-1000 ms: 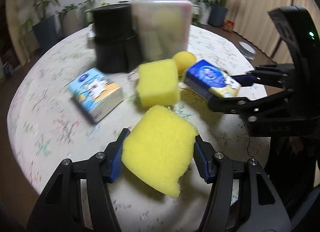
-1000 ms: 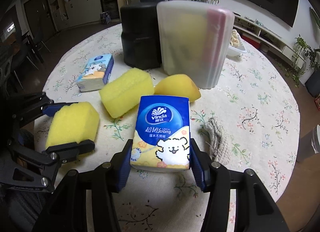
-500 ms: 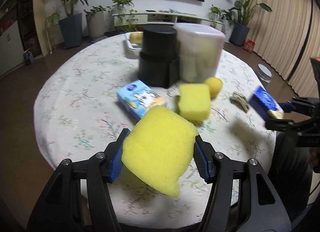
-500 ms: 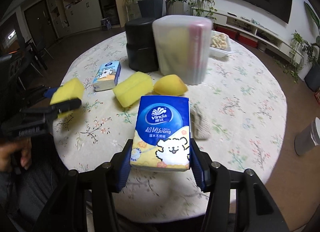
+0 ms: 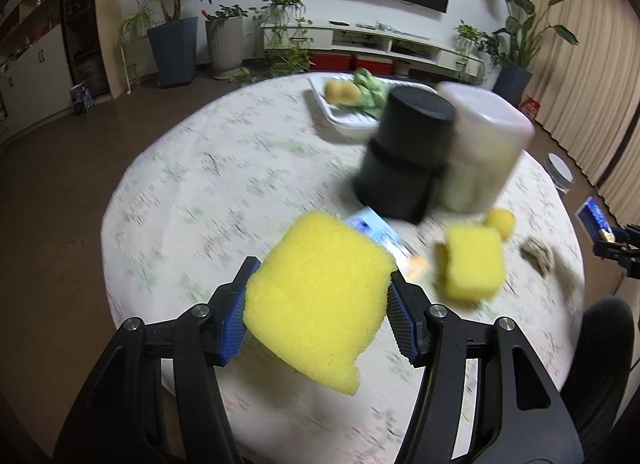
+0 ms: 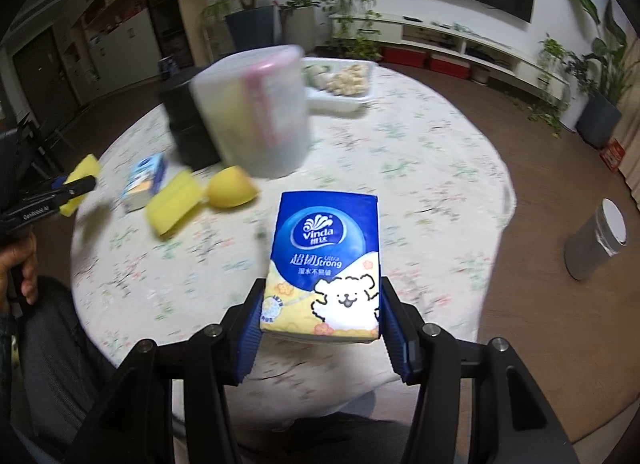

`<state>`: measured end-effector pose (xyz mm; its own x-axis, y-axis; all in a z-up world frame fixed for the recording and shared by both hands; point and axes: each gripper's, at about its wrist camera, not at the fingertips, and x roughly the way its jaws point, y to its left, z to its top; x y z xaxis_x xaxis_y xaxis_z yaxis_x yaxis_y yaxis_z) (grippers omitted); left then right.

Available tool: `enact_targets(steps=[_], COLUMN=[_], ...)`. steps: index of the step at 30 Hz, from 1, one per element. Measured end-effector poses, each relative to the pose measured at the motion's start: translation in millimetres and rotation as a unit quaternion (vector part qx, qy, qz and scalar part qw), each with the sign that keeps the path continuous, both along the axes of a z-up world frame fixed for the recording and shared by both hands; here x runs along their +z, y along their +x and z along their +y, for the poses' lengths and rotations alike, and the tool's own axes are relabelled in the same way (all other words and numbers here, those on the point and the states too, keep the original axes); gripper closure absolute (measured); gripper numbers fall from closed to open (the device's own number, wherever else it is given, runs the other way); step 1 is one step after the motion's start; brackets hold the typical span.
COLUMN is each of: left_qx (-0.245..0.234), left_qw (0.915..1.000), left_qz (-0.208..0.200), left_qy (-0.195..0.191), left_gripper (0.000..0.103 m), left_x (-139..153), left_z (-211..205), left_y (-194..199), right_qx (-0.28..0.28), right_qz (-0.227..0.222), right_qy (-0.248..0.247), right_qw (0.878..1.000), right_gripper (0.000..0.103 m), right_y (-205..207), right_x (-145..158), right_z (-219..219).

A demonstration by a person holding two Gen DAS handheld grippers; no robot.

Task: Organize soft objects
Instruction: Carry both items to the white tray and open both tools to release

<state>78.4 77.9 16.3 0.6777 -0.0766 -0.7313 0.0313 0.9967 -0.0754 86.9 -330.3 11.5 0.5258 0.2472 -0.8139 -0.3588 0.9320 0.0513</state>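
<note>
My left gripper (image 5: 318,310) is shut on a yellow sponge (image 5: 316,300) and holds it high above the near edge of the round table (image 5: 224,183). My right gripper (image 6: 320,324) is shut on a blue Vinda tissue pack (image 6: 324,264), also lifted above the table's near edge. On the table lie a second yellow sponge (image 5: 472,266), a yellow ball (image 5: 500,221), a second tissue pack (image 5: 384,236) and a small cloth (image 5: 538,254). The left gripper with its sponge (image 6: 82,179) shows at the left of the right wrist view.
A black canister (image 5: 404,155) and a translucent lidded bin (image 5: 480,151) stand mid-table. A white tray (image 5: 340,111) with food sits behind them. A metal can (image 6: 596,240) stands on the floor to the right. Plants and a TV shelf line the far wall.
Both grippers have pulled back and up from the table with their loads. The table's objects look smaller and farther off. The two grippers have moved apart.
</note>
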Motion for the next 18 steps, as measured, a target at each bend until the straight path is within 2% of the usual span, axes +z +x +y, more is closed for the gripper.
enact_targets(steps=[6,10,18], left_qx=[-0.001,-0.010,-0.055], left_qw=[0.9998,0.9990,0.9962], left_qz=[-0.009,-0.014,0.003], left_qy=[0.020,0.041,0.067], left_gripper=[0.046,0.046,0.046], left_x=[26,44,46], left_z=[20,23,9], left_y=[53,102,193], right_qx=[-0.035,-0.049,-0.050], right_qz=[-0.009,-0.016,-0.024], right_qy=[-0.008,-0.024,-0.040], right_qw=[0.999,0.998,0.998], right_gripper=[0.047,0.047,0.047], right_y=[46,94,199], right_x=[9,15,31], right_z=[-37,-53,-51])
